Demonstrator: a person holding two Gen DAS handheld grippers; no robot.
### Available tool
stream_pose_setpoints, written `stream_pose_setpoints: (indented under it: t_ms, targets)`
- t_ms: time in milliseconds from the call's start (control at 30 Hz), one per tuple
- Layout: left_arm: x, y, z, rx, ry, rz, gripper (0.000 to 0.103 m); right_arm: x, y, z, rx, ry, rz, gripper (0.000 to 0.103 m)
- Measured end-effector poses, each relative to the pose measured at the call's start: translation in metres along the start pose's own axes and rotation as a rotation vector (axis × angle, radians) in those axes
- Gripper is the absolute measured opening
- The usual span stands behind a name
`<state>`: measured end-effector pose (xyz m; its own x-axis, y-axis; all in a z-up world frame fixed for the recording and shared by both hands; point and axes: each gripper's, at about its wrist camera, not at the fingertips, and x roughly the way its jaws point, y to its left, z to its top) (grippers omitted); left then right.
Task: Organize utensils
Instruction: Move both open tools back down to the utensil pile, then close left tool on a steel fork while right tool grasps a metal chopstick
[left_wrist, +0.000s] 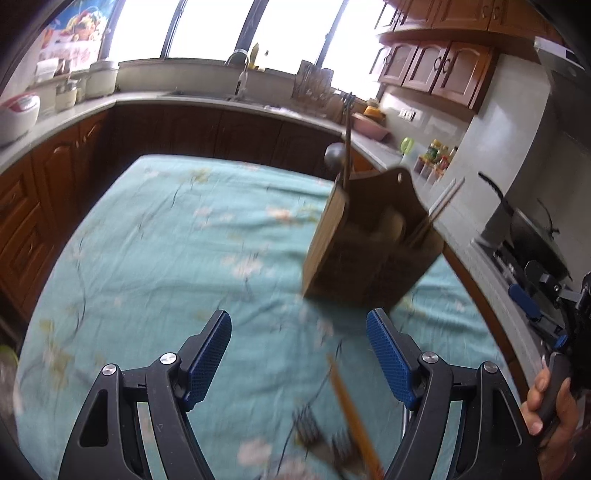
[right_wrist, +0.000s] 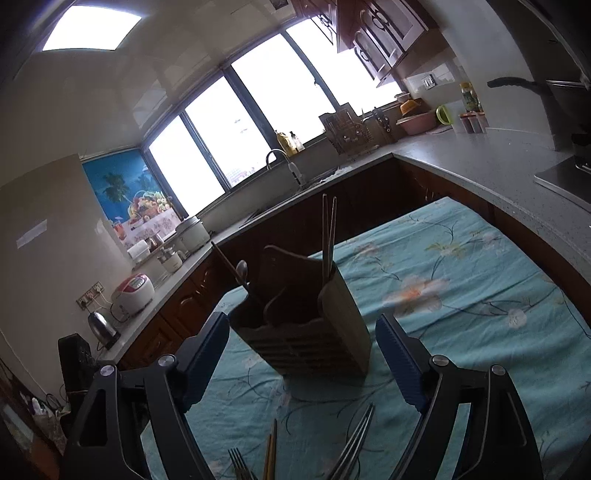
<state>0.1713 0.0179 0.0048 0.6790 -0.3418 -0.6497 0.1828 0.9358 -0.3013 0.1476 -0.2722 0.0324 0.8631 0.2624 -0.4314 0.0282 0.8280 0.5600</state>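
Utensils wait in two groups. One group stands in a wooden holder (right_wrist: 306, 325) on the counter (right_wrist: 461, 295), which wears a teal floral cloth: a pair of chopsticks (right_wrist: 328, 236) upright in the right compartment, a spoon (right_wrist: 242, 269) and a dark handle leaning out of the left. The holder's front face is slatted. The second group lies loose on the cloth nearer the cameras: a fork (right_wrist: 238, 461), yellow chopsticks (right_wrist: 271, 454) and metal fork tines (right_wrist: 354, 439).

Left gripper (left_wrist: 299, 354): fingers spread wide, nothing between the blue pads, hovering above the cloth just short of the holder (left_wrist: 369, 243) (frame is motion-blurred). A yellow chopstick (left_wrist: 351, 410) and a dark fork (left_wrist: 310, 432) lie on the cloth below it.

Right gripper (right_wrist: 303, 354): fingers also wide apart and holding nothing, framing the holder's base. From the left wrist view the right gripper (left_wrist: 554, 306) shows at the far right edge, with the person's hand (left_wrist: 554, 413) on its handle.

Surroundings: wooden cabinets, grey worktop along the wall, a faucet (right_wrist: 280, 158), a rice cooker (right_wrist: 133, 291), a kettle (right_wrist: 101, 325), a fruit poster (right_wrist: 136, 206) by the window. Writing on the poster and on the bottles cannot be read.
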Motion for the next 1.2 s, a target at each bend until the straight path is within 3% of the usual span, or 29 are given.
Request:
stream_pose_setpoints:
  t_ms: [333,700,800,967,1200]
  targets:
    - [-0.023,0.004,-0.045,-0.023,0.065,0.012,0.074,-0.020,-0.010,-0.043,0.008,0.093,-0.043,0.084]
    - [-0.019,0.007,-0.059,-0.035,0.090,0.023,0.073,-0.012,-0.011,-0.082,-0.022,0.217,-0.116,0.084]
    - [-0.014,0.005,-0.061,-0.023,0.102,0.036,0.069,-0.002,-0.007,-0.092,-0.052,0.266,-0.146,0.082]
    - [0.002,-0.001,-0.059,-0.007,0.132,0.044,0.064,0.017,-0.004,-0.105,-0.095,0.352,-0.183,0.063]
    - [0.025,-0.011,-0.055,0.015,0.167,0.053,0.057,0.034,-0.008,-0.114,-0.115,0.423,-0.226,0.053]
